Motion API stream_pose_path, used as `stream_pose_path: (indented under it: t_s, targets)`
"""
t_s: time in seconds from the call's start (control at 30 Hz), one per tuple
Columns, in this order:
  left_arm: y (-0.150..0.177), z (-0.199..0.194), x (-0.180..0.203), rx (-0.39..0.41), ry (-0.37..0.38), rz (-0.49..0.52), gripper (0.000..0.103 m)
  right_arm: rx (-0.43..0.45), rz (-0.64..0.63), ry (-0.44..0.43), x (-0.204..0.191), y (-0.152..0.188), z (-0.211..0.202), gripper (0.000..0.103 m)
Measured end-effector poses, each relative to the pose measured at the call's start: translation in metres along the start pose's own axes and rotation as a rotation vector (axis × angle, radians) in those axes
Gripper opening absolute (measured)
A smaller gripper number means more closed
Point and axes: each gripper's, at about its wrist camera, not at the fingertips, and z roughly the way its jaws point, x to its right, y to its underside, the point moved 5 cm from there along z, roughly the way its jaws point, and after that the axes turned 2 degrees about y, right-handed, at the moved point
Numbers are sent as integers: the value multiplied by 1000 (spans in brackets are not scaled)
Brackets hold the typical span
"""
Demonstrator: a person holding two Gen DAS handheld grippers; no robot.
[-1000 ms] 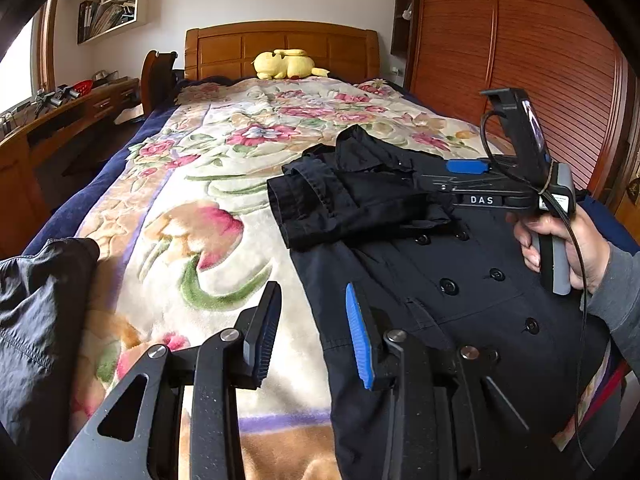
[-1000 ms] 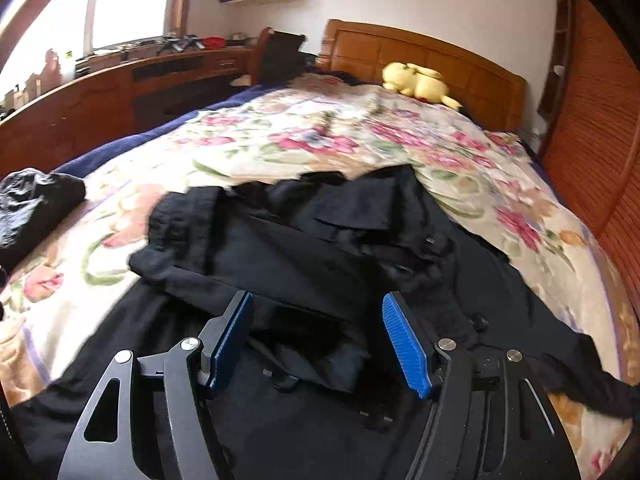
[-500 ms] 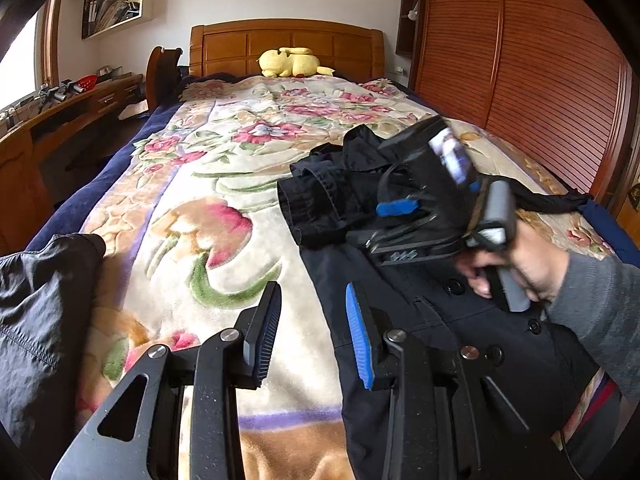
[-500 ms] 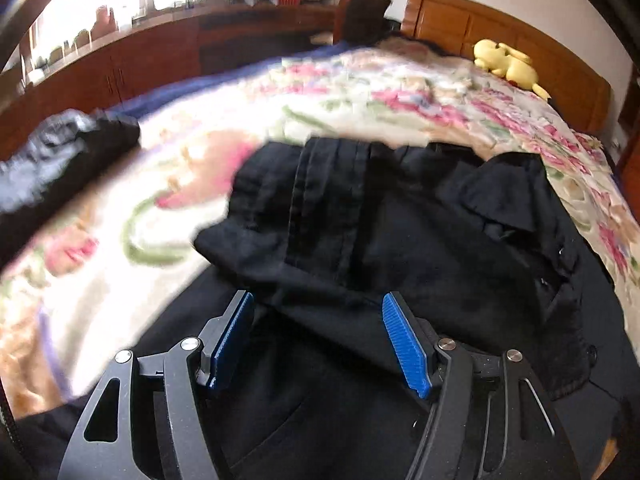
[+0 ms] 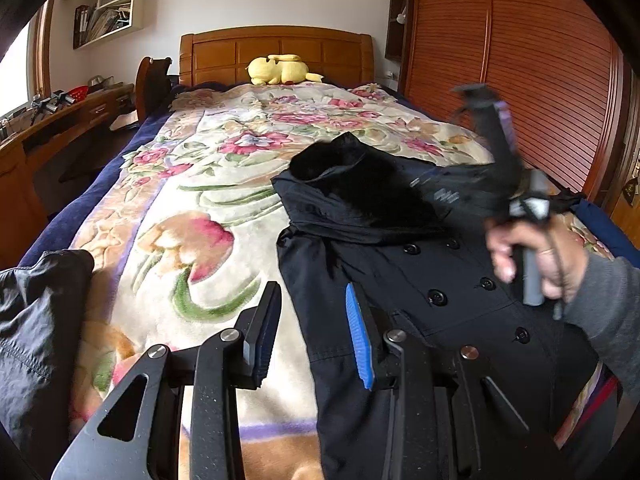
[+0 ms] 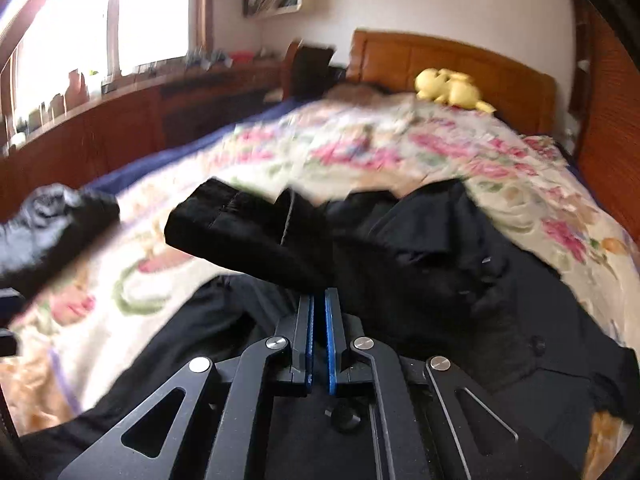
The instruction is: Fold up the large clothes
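Two grippers: each is held in one of the person's hands over a bed, and one dark coat is being folded.
Coat (image 5: 420, 280): a black double-breasted coat lies button side up on the floral blanket (image 5: 208, 208), toward the bed's right side as the left wrist view shows it; it is spread flat, probably so that its parts can be turned inward one by one.
Sleeve (image 6: 240, 232): this part of the coat, ending in a stitched cuff, is raised off the blanket and extends out to the left in the right wrist view; the lift is judged to be the start of laying it across the coat's body.
Right gripper (image 6: 319, 320): the blue pads stand almost together, with black cloth of the sleeve bunched at their tips, so the sleeve appears pinched between them; in the left wrist view this tool is motion-blurred.
Hand (image 5: 532, 256): wrapped round the right gripper's handle, grey cuff at the wrist.
Left gripper (image 5: 312, 332): jaws partly apart with nothing between them, poised over the coat's near edge and the blanket; it seems to be waiting to steady or take the hem.
Second garment (image 5: 36, 320): a dark bundle at the bed's near left corner, well apart from the coat.
Plush toy (image 5: 280, 69): yellow, against the headboard.
Containers: none on the bed; the wall shelf (image 5: 108, 8) holds books or papers, too small to tell further.
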Motion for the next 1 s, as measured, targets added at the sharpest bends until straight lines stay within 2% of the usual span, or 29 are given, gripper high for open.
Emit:
stream_pose_path:
  t_s: [0.2, 0.4, 0.53, 0.63, 0.73, 0.8, 0.87, 0.9, 0.97, 1.0]
  targets:
    - [-7, 4, 21, 5, 29, 17, 34, 85, 95, 74, 46, 12, -71, 5]
    - [-9, 12, 44, -3, 55, 40, 34, 52, 199, 152, 91, 56, -114, 5]
    - [-12, 10, 61, 6, 68, 66, 34, -13, 243, 174, 104, 86, -127, 5]
    - [-10, 10, 70, 12, 83, 67, 34, -29, 232, 170, 103, 101, -140, 5]
    - [-2, 12, 70, 4, 79, 61, 34, -29, 192, 156, 98, 108, -149, 5]
    - [5, 15, 68, -9, 76, 48, 34, -46, 168, 130, 90, 100, -136, 5]
    - [10, 18, 64, -22, 77, 33, 34, -64, 143, 99, 78, 105, -138, 15]
    - [12, 18, 62, -28, 74, 29, 34, -76, 132, 73, 71, 106, -134, 29]
    - [14, 17, 61, -30, 67, 29, 34, -87, 120, 29, 64, 109, -124, 51]
    - [14, 15, 59, -31, 63, 29, 34, -93, 117, 6, 60, 110, -114, 56]
